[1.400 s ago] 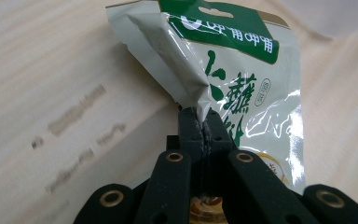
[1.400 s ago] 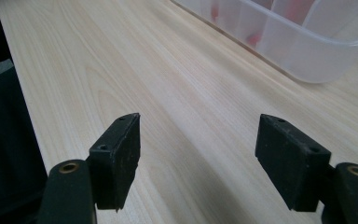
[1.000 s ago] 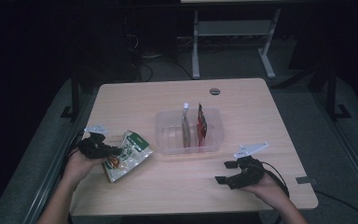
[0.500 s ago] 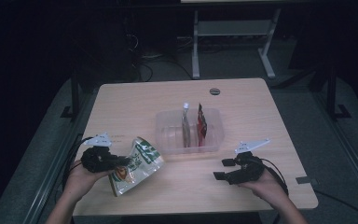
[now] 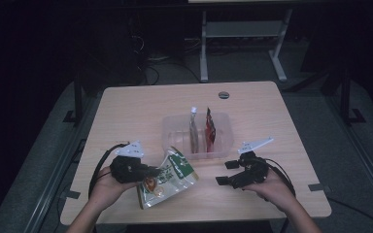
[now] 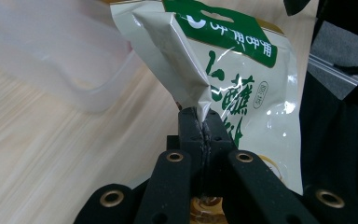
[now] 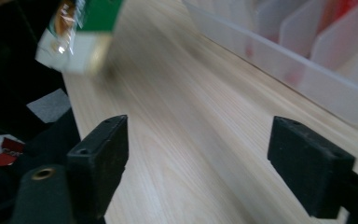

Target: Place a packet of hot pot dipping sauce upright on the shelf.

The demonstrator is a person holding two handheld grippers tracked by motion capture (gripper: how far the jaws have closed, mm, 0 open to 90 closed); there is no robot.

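A white and green snack bag (image 5: 169,175) hangs tilted just above the table, close to the front left corner of a clear plastic bin (image 5: 171,127). My left gripper (image 5: 148,171) is shut on the bag's folded edge (image 6: 186,70), its pads (image 6: 191,128) pinching the foil. The bin (image 6: 70,70) lies to the left in the left gripper view. A beige packet (image 5: 193,130) and a red packet (image 5: 210,127) stand in its slots. My right gripper (image 5: 226,172) rests open near the bin's front right; its jaws (image 7: 200,158) have just been opening, with nothing between them. The bag (image 7: 81,28) appears blurred there.
The wooden table (image 5: 136,111) has a round cable hole (image 5: 224,94) at the back. Its front edge runs just below both hands. A white desk frame (image 5: 245,34) stands on the dark floor behind. The bin wall (image 7: 317,70) is close on the right gripper's right.
My left gripper has carried the snack bag to the right, toward the bin, and lifted it a little. The right gripper has stayed in place and its jaws stand wider.
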